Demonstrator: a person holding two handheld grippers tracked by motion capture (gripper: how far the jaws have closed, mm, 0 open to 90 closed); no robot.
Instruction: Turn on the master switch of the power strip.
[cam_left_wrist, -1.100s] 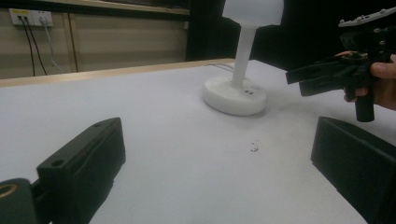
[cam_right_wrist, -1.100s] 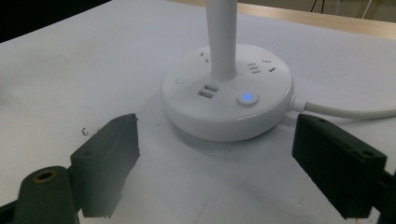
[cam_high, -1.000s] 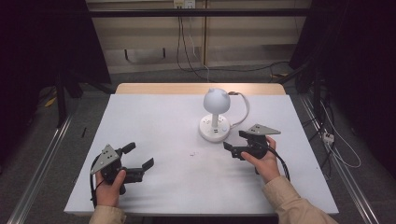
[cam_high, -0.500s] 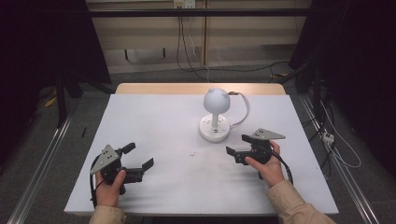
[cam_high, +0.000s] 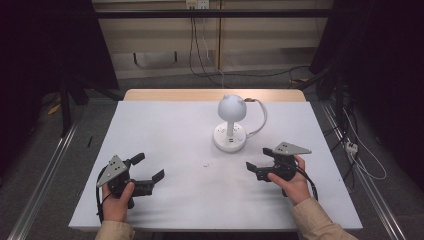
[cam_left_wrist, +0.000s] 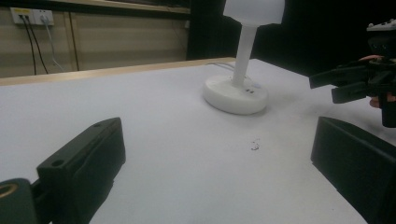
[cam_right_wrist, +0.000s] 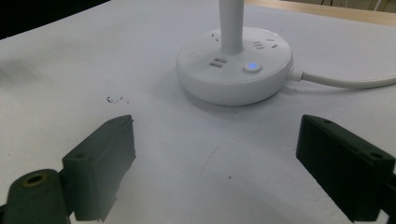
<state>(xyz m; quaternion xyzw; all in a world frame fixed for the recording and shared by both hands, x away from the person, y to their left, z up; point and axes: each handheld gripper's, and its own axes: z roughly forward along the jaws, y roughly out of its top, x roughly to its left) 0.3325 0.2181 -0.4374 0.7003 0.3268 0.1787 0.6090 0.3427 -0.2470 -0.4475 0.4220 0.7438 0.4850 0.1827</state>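
Right claw (cam_high: 259, 162), released, nears the lamp (cam_high: 230, 131) mid-counter; next, probably its lit button (cam_right_wrist: 251, 67); left claw (cam_high: 147, 168) released too

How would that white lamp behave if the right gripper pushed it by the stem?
The lamp would probably tip rather than slide: its round head sits high on a thin stem. The wide round base should resist somewhat. Its cord trails behind and may tug it back.

A white desk lamp (cam_high: 230, 120) stood upright on the table, right of centre: round shade, slim stem, round base with sockets and a lit blue button (cam_right_wrist: 251, 67).
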